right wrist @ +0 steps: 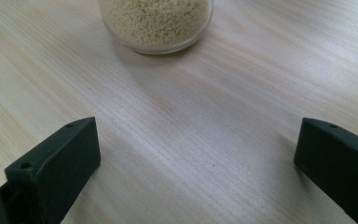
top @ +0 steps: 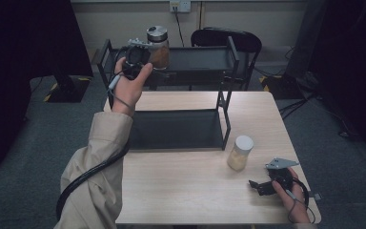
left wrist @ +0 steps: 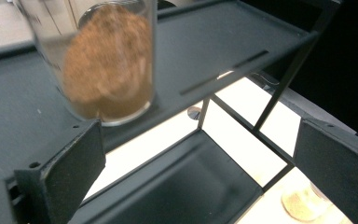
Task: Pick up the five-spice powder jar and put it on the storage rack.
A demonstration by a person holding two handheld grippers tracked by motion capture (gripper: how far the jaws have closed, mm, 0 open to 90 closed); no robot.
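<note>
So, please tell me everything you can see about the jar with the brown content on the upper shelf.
The brown jar is clear glass with a shiny metal lid, roughly half full of a brown, grainy powder. It stands upright on the top shelf of the dark metal rack, toward that shelf's left end. The left gripper is just in front of it with its jaws wide apart, not touching the glass. In the left gripper view the jar looks blurred, so finer detail cannot be told.

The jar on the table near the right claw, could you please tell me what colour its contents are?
Pale cream grains fill the jar, clearest in the right gripper view.
</note>
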